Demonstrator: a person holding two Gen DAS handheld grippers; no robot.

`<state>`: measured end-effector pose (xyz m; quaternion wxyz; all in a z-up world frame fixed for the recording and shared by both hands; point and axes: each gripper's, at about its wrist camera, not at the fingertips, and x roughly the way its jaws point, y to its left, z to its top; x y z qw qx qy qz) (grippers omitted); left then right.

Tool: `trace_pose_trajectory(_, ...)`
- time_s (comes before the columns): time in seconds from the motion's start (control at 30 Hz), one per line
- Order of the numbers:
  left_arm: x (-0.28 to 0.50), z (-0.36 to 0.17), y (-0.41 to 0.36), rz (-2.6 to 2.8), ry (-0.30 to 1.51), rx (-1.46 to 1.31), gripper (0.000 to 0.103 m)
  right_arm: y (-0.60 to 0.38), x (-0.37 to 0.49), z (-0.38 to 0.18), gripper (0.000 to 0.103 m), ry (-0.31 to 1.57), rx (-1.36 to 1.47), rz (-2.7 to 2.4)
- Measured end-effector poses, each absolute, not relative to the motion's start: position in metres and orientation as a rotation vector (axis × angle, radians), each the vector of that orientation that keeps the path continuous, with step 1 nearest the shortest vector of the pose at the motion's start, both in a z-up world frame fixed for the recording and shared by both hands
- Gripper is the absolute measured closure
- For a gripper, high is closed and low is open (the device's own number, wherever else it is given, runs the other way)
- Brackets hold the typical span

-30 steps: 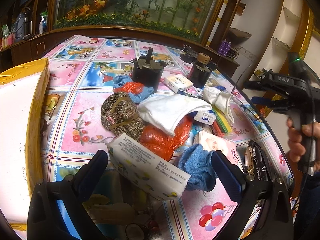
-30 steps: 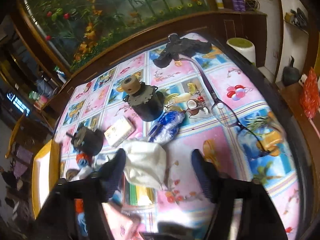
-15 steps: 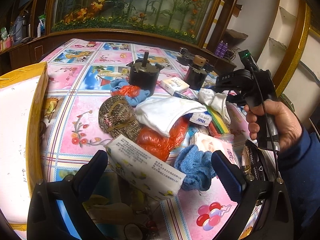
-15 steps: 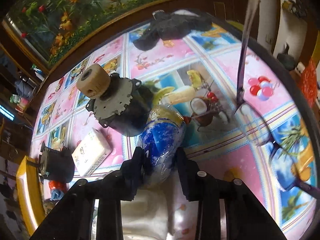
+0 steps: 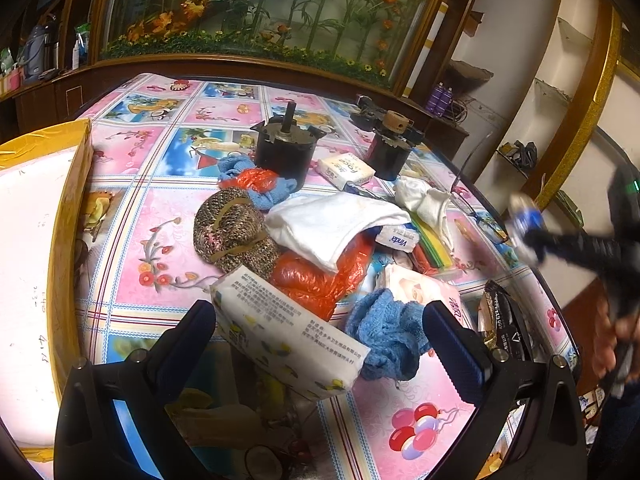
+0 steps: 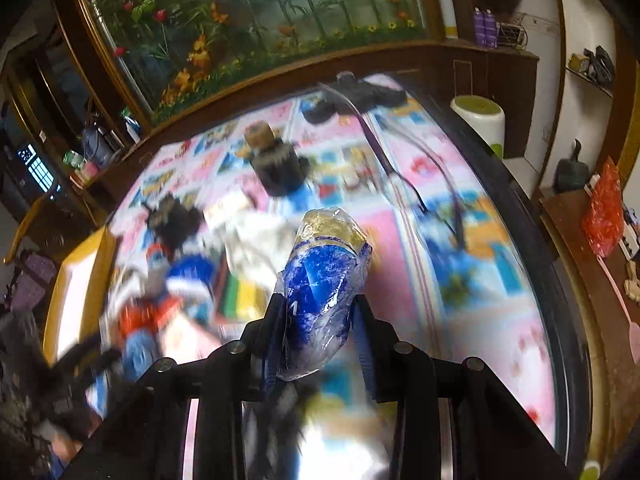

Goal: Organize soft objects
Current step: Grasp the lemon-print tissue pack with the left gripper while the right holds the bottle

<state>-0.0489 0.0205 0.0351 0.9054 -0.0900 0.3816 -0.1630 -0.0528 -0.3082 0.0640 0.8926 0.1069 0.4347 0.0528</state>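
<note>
While my right gripper (image 6: 320, 312) holds its fingers closed on the blue-and-gold plastic packet (image 6: 322, 276), lifted clear above the tabletop (image 6: 480, 264), my left gripper (image 5: 320, 336) hangs with fingers spread wide over the pile. Between them lie a white tissue pack (image 5: 286, 330) and a blue knitted cloth (image 5: 386, 332), touching each other.

Table (image 5: 168, 208) carries a pink-and-blue patterned cloth. Between the left fingers (image 5: 452, 344): white tissue pack (image 5: 288, 344) by the left finger, blue knit cloth (image 5: 390, 336) by the right one, touching. Beyond the fingertips: orange plastic bag (image 5: 320, 280), woven brown hat (image 5: 232, 232), white cloth (image 5: 332, 224). Further out: two black motors (image 5: 284, 148), small white box (image 5: 346, 168). Left of the fingers: yellow-edged board (image 5: 68, 216).
</note>
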Motion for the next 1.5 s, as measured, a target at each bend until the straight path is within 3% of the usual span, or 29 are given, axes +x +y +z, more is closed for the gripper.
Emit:
trace_pose_trajectory(0.2, -0.060, 0.044, 0.013, -0.366, 0.746, -0.122, 0.000, -0.285, -0.095, 0.033, 0.067, 0.996, 0.149, 0.150)
trace_pose_trajectory(0.57, -0.085, 0.045, 0.014, -0.444, 0.824, -0.083, 0.000, -0.203, -0.073, 0.007, 0.066, 1.000, 0.178, 0.379)
trace_pose_trajectory(0.67, -0.088, 0.043, 0.019, -0.452, 0.848, -0.088, 0.000, -0.219, -0.072, 0.009, 0.052, 0.995, 0.178, 0.337)
trace_pose_trajectory(0.87, -0.093, 0.035, 0.026, -0.469, 0.892, -0.128, 0.000, -0.245, -0.095, 0.035, 0.048, 0.856, 0.140, 0.297)
trace_pose_trajectory(0.97, -0.098, 0.037, 0.030, -0.452, 0.895, -0.132, 0.000, -0.249, -0.103, 0.047, 0.034, 0.783, 0.124, 0.291)
trace_pose_trajectory(1.23, -0.116, 0.044, 0.044, -0.436, 0.878, -0.165, 0.001, -0.250, -0.111, 0.045, 0.033, 0.739, 0.149, 0.364)
trace_pose_trajectory(1.27, -0.117, 0.043, 0.046, -0.435, 0.880, -0.178, 0.006, -0.250, -0.111, 0.044, 0.033, 0.741, 0.159, 0.378)
trace_pose_trajectory(1.4, -0.114, 0.035, 0.050, -0.427, 0.913, -0.209, 0.045, -0.245, -0.111, 0.044, 0.033, 0.736, 0.130, 0.383)
trace_pose_trajectory(1.5, -0.107, 0.025, 0.049, -0.418, 0.960, -0.249, 0.048, -0.243, -0.114, 0.044, 0.033, 0.732, 0.107, 0.374)
